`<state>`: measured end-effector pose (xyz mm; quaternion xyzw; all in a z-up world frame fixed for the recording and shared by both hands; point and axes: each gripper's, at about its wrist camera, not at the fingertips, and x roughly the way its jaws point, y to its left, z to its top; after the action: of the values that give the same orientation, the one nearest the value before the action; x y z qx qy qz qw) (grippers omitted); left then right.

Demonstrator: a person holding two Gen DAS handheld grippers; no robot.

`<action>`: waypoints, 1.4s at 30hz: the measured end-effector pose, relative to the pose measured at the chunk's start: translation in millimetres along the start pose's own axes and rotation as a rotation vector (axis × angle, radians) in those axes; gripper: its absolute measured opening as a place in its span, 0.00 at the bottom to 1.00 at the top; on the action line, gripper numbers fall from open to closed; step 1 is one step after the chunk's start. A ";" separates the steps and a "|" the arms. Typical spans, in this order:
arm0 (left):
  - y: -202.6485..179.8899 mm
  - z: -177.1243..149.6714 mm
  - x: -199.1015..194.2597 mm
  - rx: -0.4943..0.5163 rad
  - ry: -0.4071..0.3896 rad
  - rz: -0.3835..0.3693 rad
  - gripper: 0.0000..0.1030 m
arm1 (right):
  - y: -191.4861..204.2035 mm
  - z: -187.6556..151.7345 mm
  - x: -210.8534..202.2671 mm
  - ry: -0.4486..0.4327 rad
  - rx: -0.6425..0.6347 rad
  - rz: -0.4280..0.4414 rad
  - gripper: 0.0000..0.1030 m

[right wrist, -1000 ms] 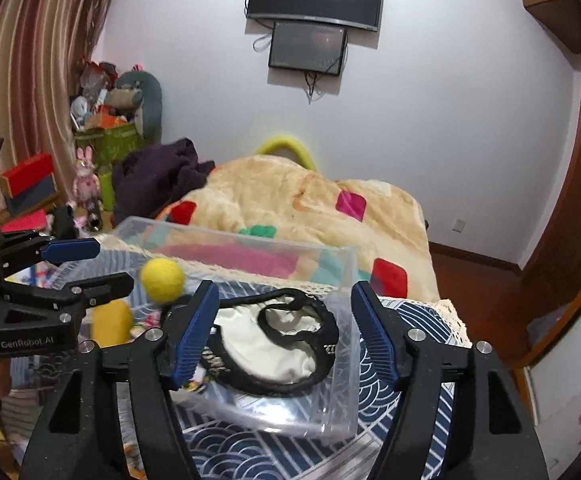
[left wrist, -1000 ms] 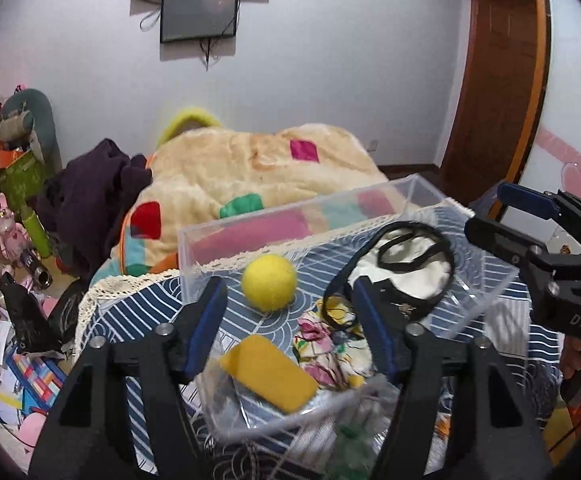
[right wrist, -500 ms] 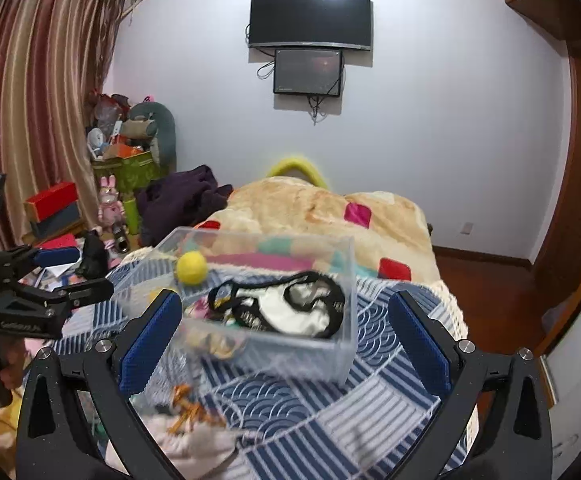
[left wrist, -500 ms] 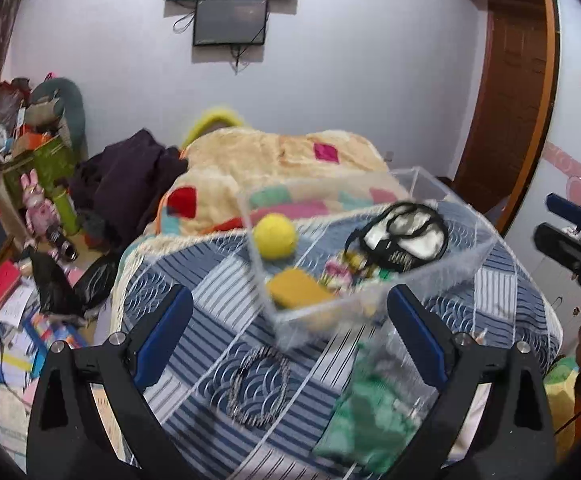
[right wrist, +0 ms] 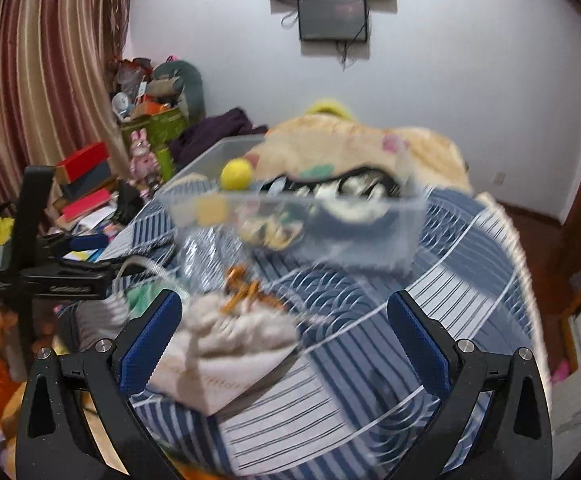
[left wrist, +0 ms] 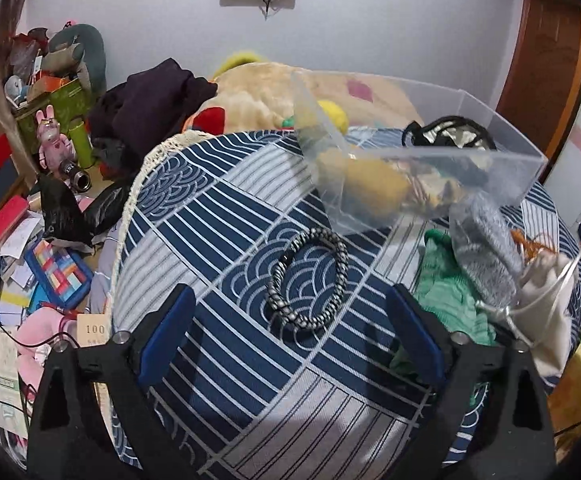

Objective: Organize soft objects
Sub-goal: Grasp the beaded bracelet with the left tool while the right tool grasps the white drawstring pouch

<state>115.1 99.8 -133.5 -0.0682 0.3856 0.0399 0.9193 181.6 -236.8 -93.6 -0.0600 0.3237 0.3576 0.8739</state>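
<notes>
Blue patterned bedding [left wrist: 218, 216] carries a clear plastic bin [left wrist: 502, 152] far right, already holding a yellow ball [right wrist: 235, 175] and sponge. A braided hair band [left wrist: 310, 280] lies loose just ahead of the left gripper [left wrist: 290, 336], likely next to grasp. Left and right gripper [right wrist: 286, 340] jaws both stand wide apart, empty.

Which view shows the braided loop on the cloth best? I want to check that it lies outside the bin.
The left wrist view: the braided loop lies sharp and whole on the striped cloth, outside the clear bin. In the blurred right wrist view I cannot find it.
</notes>
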 end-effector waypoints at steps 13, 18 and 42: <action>-1.1 -6.6 13.7 -0.013 0.014 -0.016 0.29 | 5.6 -22.3 19.8 0.096 0.010 0.120 0.42; 1.7 -7.7 10.7 -0.022 0.008 -0.027 0.07 | 0.7 -26.6 12.0 0.078 0.028 0.094 0.28; -51.9 44.6 -60.9 0.138 -0.209 -0.108 0.06 | -40.7 15.4 -50.5 -0.152 0.086 -0.071 0.25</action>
<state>110.4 54.3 -54.1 -0.0209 0.2853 -0.0292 0.9578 189.7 -291.3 -56.0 -0.0066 0.2691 0.3159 0.9098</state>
